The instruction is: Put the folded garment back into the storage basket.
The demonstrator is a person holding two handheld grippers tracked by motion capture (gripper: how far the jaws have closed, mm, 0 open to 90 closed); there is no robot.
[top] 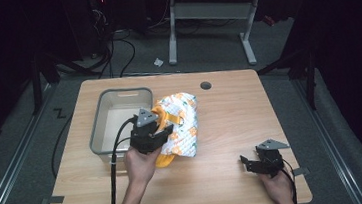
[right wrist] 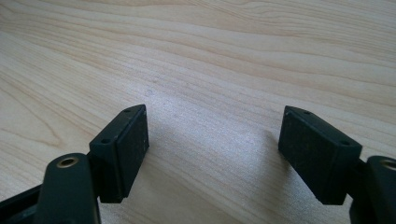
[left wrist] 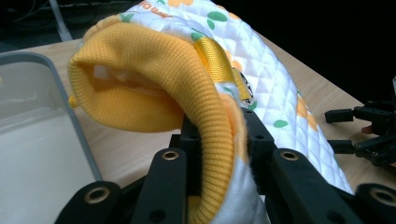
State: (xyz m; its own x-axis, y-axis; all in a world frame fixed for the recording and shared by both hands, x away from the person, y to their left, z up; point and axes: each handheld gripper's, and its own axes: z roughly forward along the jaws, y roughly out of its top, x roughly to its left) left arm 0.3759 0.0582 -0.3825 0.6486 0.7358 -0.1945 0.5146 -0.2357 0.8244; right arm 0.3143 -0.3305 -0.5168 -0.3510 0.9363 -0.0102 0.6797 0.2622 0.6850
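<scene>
Jaws of my left gripper are clamped on the yellow ribbed cuff of the quilted garment, and I judge the grab itself as done. That garment, white with orange and green print, lies on the bench just beside the grey bin, its near end raised in my grip. What I read as left: carrying it over the rim and dropping it into the bin, which looks empty.

My right gripper sits well apart at the bench's near right corner, jaws wide with nothing between them.

From above I get the layout, bin and garment side by side, but the grip is hidden under the gripper body. My left gripper view shows it plainly: knit cuff pinched between the pads, a yellow strap across the quilting. My right gripper view gives bare wood between spread pads.
</scene>
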